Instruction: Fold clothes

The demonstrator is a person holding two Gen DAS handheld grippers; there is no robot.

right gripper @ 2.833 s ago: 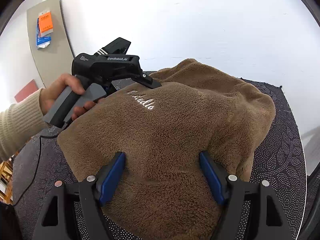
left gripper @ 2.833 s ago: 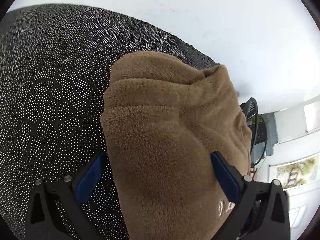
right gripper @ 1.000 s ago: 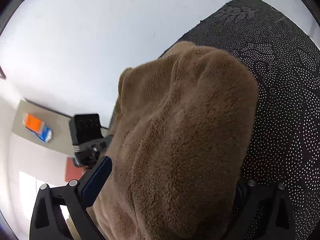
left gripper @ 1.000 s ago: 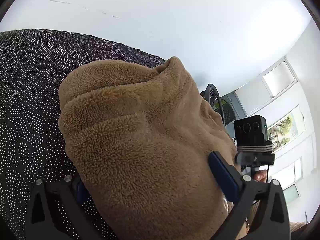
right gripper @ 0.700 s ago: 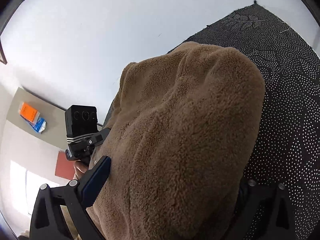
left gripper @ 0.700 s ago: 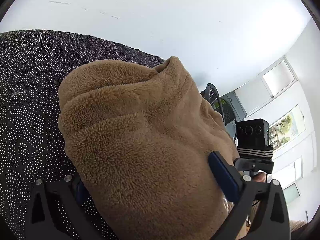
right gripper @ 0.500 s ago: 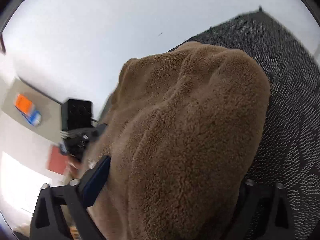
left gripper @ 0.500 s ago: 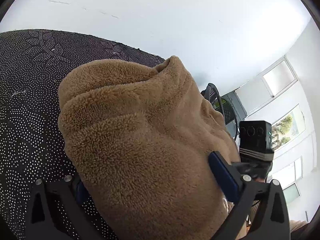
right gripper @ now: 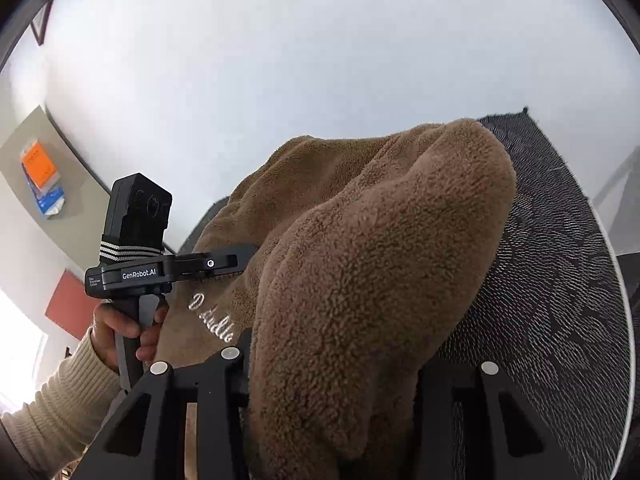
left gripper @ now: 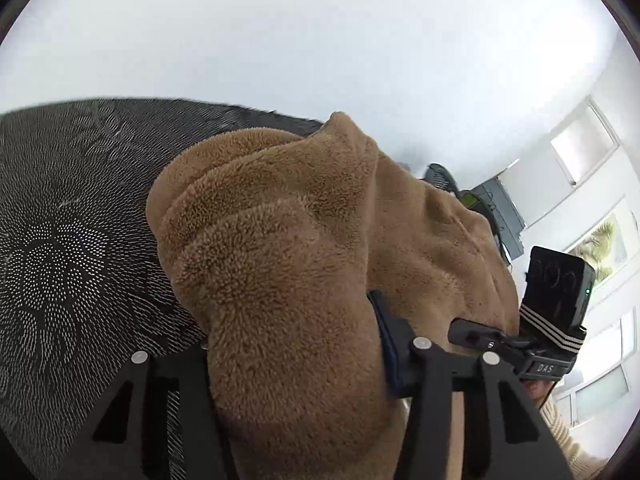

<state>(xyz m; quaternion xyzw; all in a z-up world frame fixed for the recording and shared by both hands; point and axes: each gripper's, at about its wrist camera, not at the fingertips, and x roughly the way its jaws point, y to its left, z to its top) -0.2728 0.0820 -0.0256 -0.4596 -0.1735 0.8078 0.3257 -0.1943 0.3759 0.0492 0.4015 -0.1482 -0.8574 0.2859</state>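
A thick brown fleece garment (left gripper: 280, 220) lies bunched on the black dotted tablecloth (left gripper: 72, 240). My left gripper (left gripper: 292, 344) is closing its jaws on a fat fold of it; the blue pad (left gripper: 384, 336) presses into the pile. In the right wrist view the same fleece (right gripper: 380, 220) fills the gap of my right gripper (right gripper: 336, 352), whose jaws are also closing and squeeze a fold. White embroidered lettering (right gripper: 212, 320) shows on the garment's left side. A hand (right gripper: 120, 324) in a cream sleeve holds the left gripper's handle.
The tablecloth (right gripper: 560, 280) ends at a far edge against a white wall. A dark chair (left gripper: 444, 176) and windows lie beyond the fleece on the right. A grey panel with an orange and blue notice (right gripper: 38, 164) hangs at left.
Both pairs of jaws have narrowed from wide open and now pinch the fleece. Both grippers have risen, pulling the fabric up. The right wrist view has rolled.
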